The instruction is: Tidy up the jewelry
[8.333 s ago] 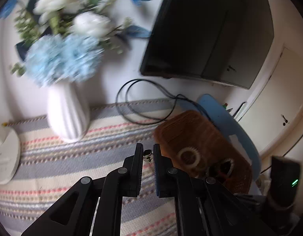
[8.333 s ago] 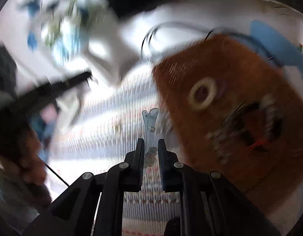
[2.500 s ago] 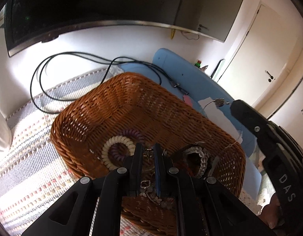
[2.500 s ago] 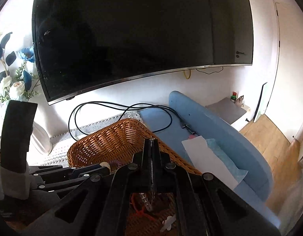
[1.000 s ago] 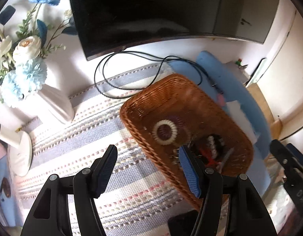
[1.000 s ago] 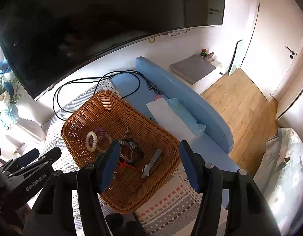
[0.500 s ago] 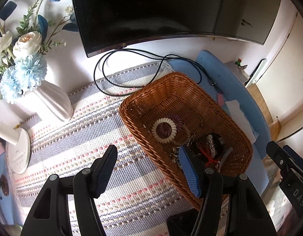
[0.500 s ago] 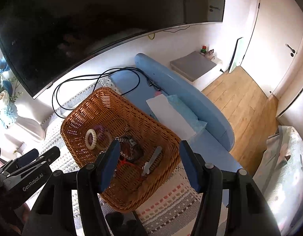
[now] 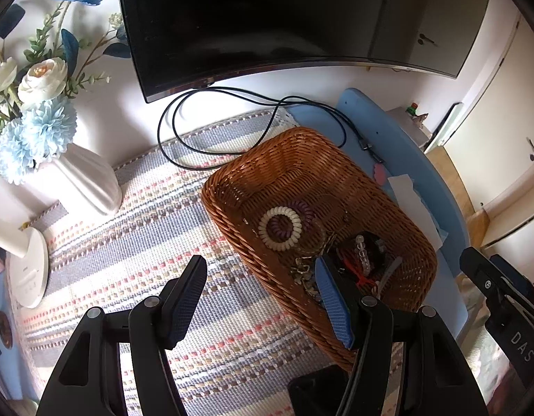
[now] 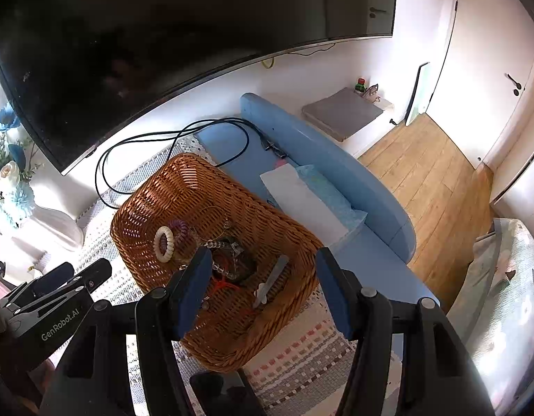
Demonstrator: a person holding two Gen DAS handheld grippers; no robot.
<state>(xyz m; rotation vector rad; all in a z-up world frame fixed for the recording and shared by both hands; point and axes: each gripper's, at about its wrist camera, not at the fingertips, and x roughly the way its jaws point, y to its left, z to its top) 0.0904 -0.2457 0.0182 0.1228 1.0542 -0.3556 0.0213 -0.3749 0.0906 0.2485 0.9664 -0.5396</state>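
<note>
Striped runner cloth (image 9: 135, 228) covers the bench under a wall-mounted TV (image 9: 284, 17), and on it sits the basket (image 9: 232, 204) that holds the jewelry. Inside, a cream coil tie (image 9: 280, 228) overlaps a purple coil tie (image 9: 303, 208) toward the far left of the floor; nearer and to the right lies a dark tangle of a bead bracelet (image 9: 362, 248), a red cord (image 9: 359, 272) and small metal pieces (image 9: 303, 272), with a pale clip (image 10: 270, 282) beside it against the near right wall.

Both tools hover above, empty. The left gripper (image 9: 260, 294) stands wide with nothing between its jaws, one jaw over the cloth and the other over the basket's near rim. The right gripper (image 10: 263, 284) is equally wide and straddles the near right corner.

The main risk, as I judge it, is the tangle: a pinch at any one strand would likely drag the cord and beads along (and perhaps spill them over the rim). A low approach could catch the wicker wall and tip or slide the light basket toward the black cable (image 9: 204, 118) or the vase (image 9: 90, 183) at far left. A dark phone (image 10: 222, 391) lies just near the basket, where a dropped piece could land.
</note>
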